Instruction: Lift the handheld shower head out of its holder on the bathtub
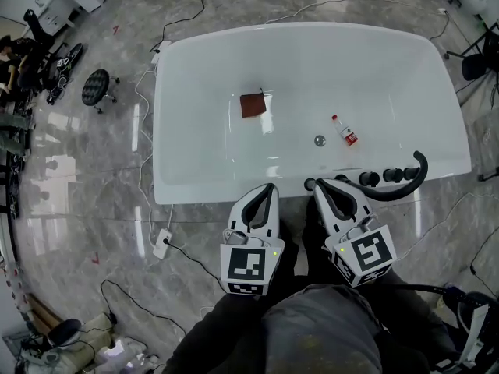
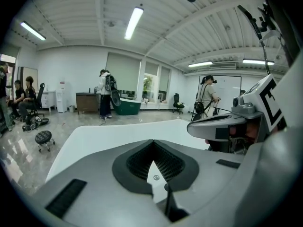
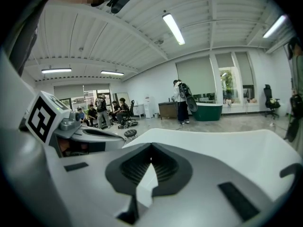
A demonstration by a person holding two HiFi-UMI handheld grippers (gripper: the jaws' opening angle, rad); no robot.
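The black handheld shower head curves up at the right end of the white bathtub's near rim, beside three black knobs. My right gripper is shut and empty, its tips over the near rim just left of the knobs, apart from the shower head. My left gripper is also shut and empty, alongside it at the rim's middle. In the gripper views both pairs of jaws meet at the tips over the white tub.
Inside the tub lie a brown square pad, a small red-capped bottle and the drain. Cables and a white power strip trail over the marble floor at left. A black stool stands further left; people stand in the distance.
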